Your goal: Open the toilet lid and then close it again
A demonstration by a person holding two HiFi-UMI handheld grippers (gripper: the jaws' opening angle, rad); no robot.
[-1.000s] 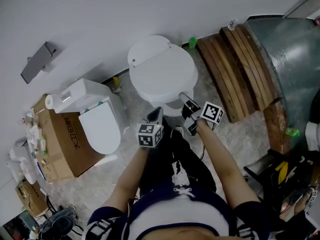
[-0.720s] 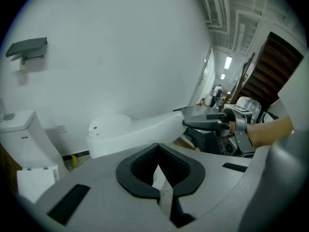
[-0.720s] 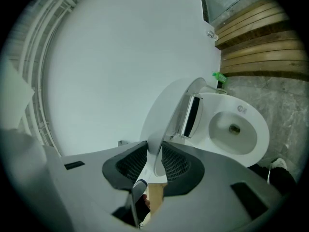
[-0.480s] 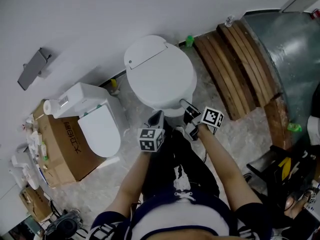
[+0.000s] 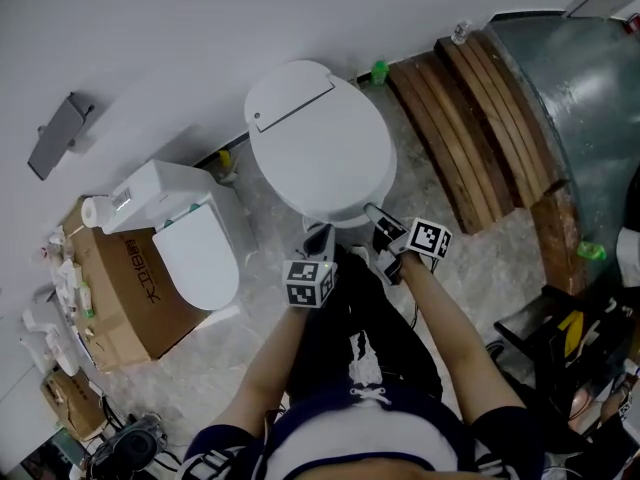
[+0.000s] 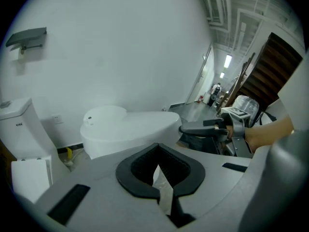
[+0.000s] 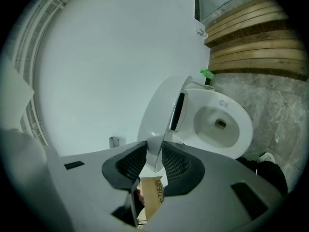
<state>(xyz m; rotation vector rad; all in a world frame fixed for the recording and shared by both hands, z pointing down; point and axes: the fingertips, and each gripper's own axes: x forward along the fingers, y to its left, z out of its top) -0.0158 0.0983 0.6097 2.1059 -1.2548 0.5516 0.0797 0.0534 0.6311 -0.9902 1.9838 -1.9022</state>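
My right tongs [image 7: 154,161] pinched the rim of the white oval plastic toilet lid [image 7: 160,112], likely to swing it under control; my left tongs [image 6: 157,149] hung pressed together, empty.

wall [image 5: 200,28] white; floor [image 5: 480,258] grey marbled; curved wooden slats [image 5: 470,138]; possibly tub [image 5: 590,108]

toilet lid [image 5: 320,153]: smooth glossy white | floor [image 5: 485,268]: mottled grey stone look | curved slats [image 5: 470,118]: grained brown wood | box [image 5: 125,293]: plain matt cardboard | my right gripper [image 7: 154,151] pads [image 7: 127,166]: matt black, ribbed
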